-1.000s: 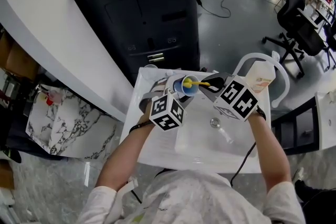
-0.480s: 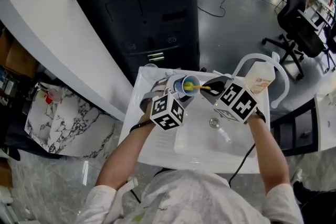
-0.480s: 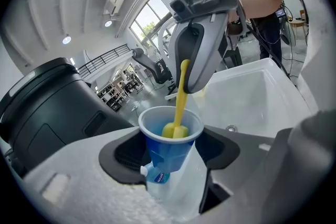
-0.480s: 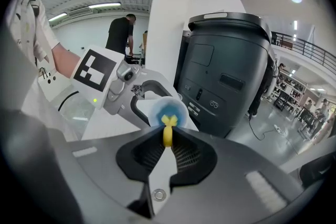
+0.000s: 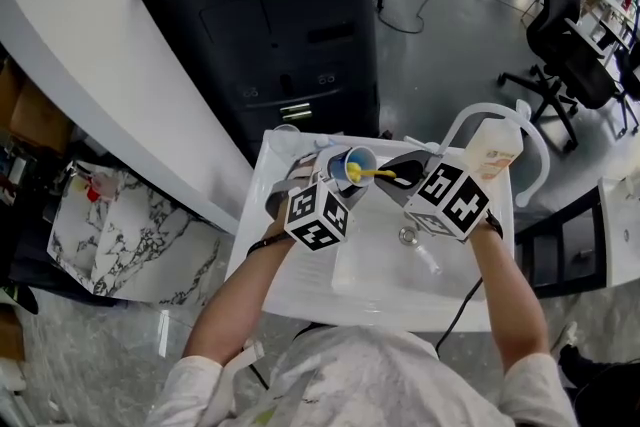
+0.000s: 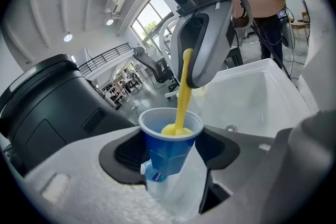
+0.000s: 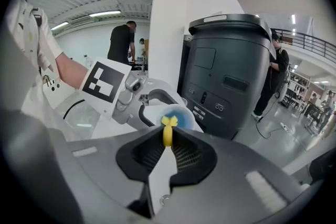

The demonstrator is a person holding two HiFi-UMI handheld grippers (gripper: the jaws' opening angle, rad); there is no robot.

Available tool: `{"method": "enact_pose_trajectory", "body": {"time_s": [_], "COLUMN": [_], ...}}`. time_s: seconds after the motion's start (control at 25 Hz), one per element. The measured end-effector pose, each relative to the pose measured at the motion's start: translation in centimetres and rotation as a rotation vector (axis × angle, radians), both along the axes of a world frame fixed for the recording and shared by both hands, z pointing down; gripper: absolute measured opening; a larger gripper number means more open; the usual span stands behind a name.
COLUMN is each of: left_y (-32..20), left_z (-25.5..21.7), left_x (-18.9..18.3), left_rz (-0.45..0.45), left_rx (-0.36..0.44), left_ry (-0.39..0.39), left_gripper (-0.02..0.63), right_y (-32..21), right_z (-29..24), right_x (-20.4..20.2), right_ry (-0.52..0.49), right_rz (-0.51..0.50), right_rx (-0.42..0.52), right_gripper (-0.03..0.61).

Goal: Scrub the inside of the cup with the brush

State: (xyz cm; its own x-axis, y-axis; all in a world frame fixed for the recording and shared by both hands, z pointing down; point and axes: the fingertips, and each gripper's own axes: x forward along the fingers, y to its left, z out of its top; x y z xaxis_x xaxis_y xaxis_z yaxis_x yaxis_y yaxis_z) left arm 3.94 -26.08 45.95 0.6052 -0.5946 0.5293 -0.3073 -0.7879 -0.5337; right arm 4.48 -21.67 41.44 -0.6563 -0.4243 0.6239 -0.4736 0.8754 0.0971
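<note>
Cup [image 6: 170, 136] — blue, clamped in the left gripper [image 6: 173, 151] above the white sink [image 5: 290, 290]; right gripper [image 7: 167, 148] closed on the yellow brush [image 6: 182, 92] — head inside the cup.

I can't make out bristles on the brush [image 6: 182, 89], its head sunk in the cup [image 6: 167, 139] between my left tongs [image 6: 172, 155]. Its handle end vanishes inside my right tongs [image 7: 168, 140].
</note>
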Motion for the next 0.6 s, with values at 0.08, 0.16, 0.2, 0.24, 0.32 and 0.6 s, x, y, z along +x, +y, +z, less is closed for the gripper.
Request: {"method": "enact_pose_trajectory", "body": {"time_s": [0.08,0.16,0.2,0.24,0.32,0.6], "left_y": [0.0,0.1,0.2,0.2,0.3,0.7], "left_z": [0.0,0.1,0.2,0.2,0.3,0.1], "left_x": [-0.1,0.0,0.0,0.1,0.1,0.4], "left_rz": [0.001,0.003,0.005,0.007,0.011,0.019], "left_rx": [-0.003,-0.005,-0.007,-0.008,-0.008,-0.002], "left_ry": [0.002,-0.001,-0.003,-0.004,-0.006,-0.004], "left_gripper": [0.296,0.296,0.296,0.296,0.295,0.295], "right_y": [-0.1,-0.1,-0.2,-0.2,-0.3,-0.6], "right_z": [-0.3,-0.5,-0.6,-0.7,-0.9,-1.4], "right_x": [-0.1,-0.2,-0.2,-0.1,0.0,0.5], "right_ry": [-0.011,-0.021,-0.025,-0.028,-0.035,-0.062], "right_rz": [0.004,0.008,0.011,0.013,0.020,0.047], "right_rx": [0.002,0.004,0.005,0.006,0.008,0.009], "right_gripper": [0.035,0.035,0.035,0.035,0.035,0.035]}}
